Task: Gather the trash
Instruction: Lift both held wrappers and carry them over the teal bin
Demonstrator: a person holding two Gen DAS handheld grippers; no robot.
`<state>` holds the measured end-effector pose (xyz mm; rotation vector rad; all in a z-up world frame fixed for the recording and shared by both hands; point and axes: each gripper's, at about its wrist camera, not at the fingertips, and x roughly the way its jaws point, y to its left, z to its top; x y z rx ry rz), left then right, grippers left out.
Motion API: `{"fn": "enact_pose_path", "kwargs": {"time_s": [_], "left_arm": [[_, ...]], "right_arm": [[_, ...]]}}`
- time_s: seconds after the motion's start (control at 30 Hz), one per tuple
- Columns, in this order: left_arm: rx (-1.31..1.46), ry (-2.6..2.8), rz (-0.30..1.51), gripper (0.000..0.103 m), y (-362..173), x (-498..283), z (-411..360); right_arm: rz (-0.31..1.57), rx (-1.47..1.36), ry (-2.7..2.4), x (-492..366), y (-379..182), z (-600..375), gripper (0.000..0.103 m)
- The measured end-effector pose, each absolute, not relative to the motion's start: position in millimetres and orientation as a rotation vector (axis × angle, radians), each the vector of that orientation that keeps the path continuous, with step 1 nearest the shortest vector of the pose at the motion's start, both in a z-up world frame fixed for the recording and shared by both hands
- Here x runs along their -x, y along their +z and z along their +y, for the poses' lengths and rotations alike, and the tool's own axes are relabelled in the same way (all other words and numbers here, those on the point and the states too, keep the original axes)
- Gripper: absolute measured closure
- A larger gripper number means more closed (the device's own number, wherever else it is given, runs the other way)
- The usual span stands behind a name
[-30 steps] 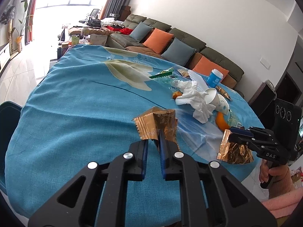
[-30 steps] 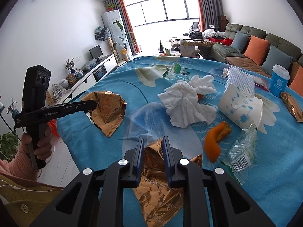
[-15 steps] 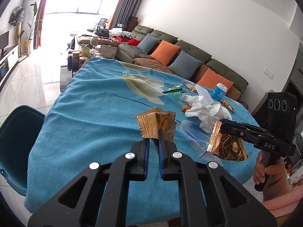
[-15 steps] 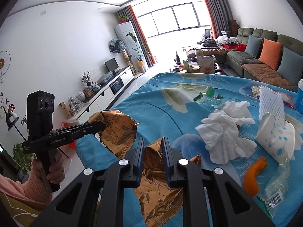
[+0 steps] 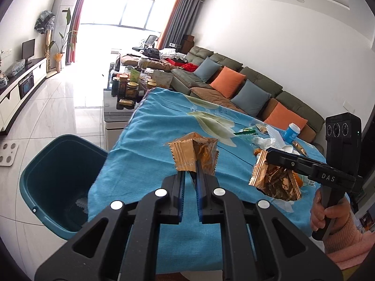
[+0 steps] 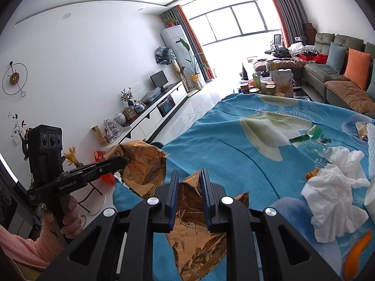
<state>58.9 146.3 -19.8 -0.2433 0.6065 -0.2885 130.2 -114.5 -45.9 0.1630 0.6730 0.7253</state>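
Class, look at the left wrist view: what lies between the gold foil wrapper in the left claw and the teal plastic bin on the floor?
Only bare blue tablecloth separates the gold foil wrapper from the teal plastic bin.

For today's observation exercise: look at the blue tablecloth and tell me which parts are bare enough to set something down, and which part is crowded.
The tablecloth is bare along its near edge and the side toward the bin, up to the far end by the jars. It is crowded on the sofa side: tissues, a cup, a plastic bottle and orange peel lie close together.
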Motion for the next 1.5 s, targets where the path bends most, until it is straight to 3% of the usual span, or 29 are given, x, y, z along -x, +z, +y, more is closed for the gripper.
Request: {"fn": "enact_pose_path", "kwargs": {"time_s": [0.93, 1.5], "left_arm": [[0.287, 0.098, 0.569, 0.094, -14.8, -30.7, 301.0], [0.271, 0.196, 0.638, 0.094, -41.9, -48.7, 319.1]], "right_arm": [[0.699, -0.132, 0.987, -203.7, -39.0, 44.7, 0.086], [0.779, -0.171, 1.022, -228.9, -62.5, 122.0, 0.086]]}}
